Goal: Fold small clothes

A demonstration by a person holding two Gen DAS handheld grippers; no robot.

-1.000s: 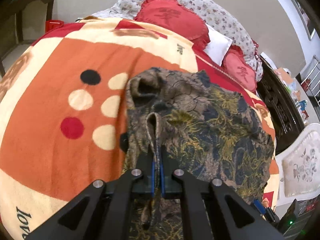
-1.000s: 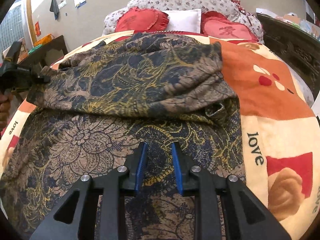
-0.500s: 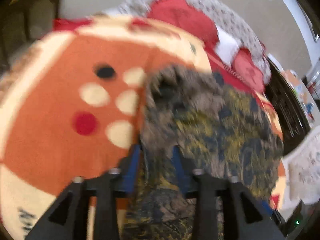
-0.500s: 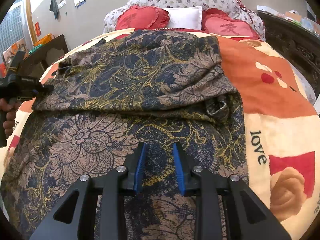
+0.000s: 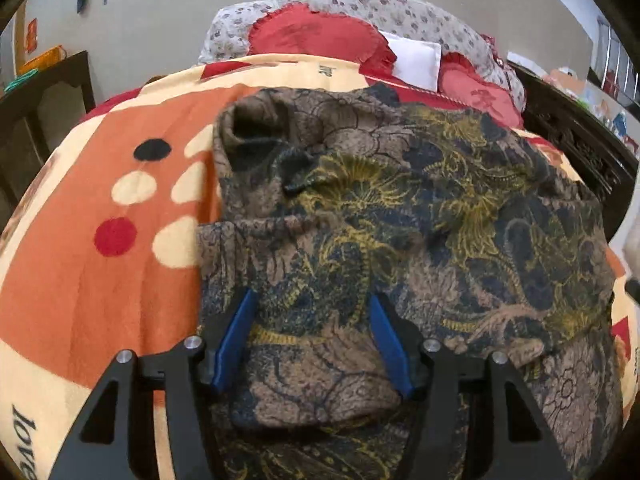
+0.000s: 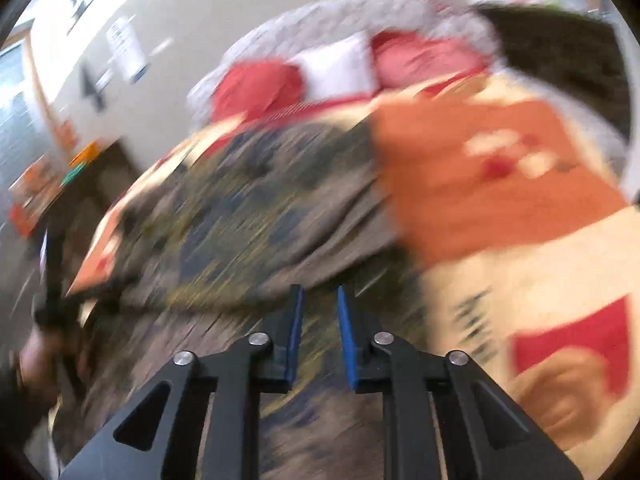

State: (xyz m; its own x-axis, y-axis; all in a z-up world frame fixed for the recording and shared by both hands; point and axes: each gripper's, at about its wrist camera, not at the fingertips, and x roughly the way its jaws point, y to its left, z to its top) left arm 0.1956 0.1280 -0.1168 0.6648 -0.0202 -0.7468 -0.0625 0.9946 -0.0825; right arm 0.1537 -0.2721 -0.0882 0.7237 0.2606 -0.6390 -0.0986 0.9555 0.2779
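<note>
A brown, navy and yellow floral garment [image 5: 420, 208] lies partly folded on the bed, its rumpled sleeve end [image 5: 256, 128] at the far left. My left gripper [image 5: 312, 298] hovers low over the near folded edge. Its jaws are opening wide, and the cloth lies under and between the blue pads [image 5: 236, 332] without being pinched. The right wrist view is smeared by motion. My right gripper [image 6: 319, 300] is above the garment [image 6: 260, 216], its jaws closing to a narrow gap with no cloth gripped between them. At that view's left edge a hand [image 6: 36, 356] holds the other gripper.
An orange, cream and red blanket [image 5: 100, 280] covers the bed. Red heart cushions [image 5: 316, 32] and a white pillow [image 5: 416, 60] sit at the head. A dark chair [image 5: 44, 108] stands left and dark wooden furniture [image 5: 576, 136] right.
My left gripper let go of the pinched fold, spread its jaws wide and swung round over the garment. My right gripper lifted and tilted, blurring its view, and its gap narrowed.
</note>
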